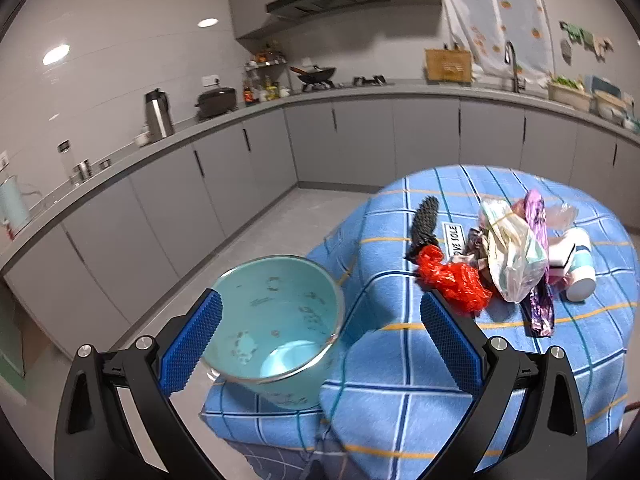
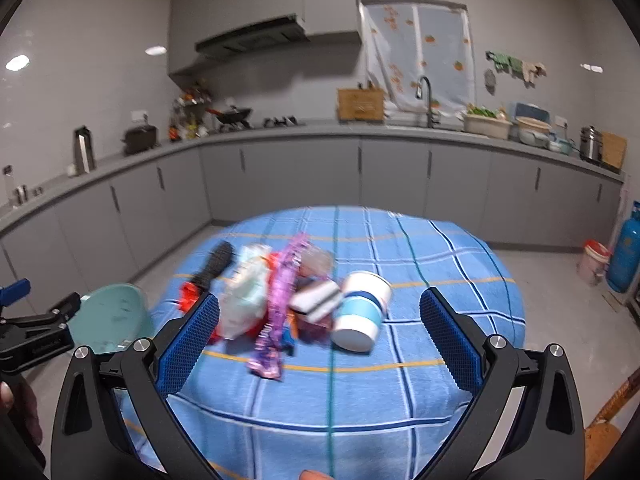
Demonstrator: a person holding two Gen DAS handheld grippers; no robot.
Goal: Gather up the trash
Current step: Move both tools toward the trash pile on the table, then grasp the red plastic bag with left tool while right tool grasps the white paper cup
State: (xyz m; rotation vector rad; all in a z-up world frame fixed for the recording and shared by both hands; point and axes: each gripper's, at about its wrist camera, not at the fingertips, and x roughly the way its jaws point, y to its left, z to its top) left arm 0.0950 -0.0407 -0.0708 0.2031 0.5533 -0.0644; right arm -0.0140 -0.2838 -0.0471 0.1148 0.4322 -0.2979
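Observation:
A pile of trash lies on the blue checked tablecloth [image 2: 400, 380]: a red plastic bag [image 1: 454, 280], a pale crumpled bag [image 1: 512, 256], a purple wrapper [image 2: 280, 300], a black mesh piece [image 1: 424, 224] and a tipped white and blue cup [image 2: 360, 312]. A teal bin [image 1: 276, 320] stands at the table's left edge, between my left gripper's [image 1: 320, 344] open fingers. My right gripper [image 2: 320, 340] is open and empty, in front of the pile. The left gripper shows in the right wrist view [image 2: 40, 324] beside the bin [image 2: 112, 316].
Grey kitchen cabinets and a counter [image 2: 320, 132] run along the far walls, with a kettle, stove, sink and bowls. A blue gas cylinder [image 2: 624, 256] and a small pail stand on the floor at the right. Grey floor lies left of the table.

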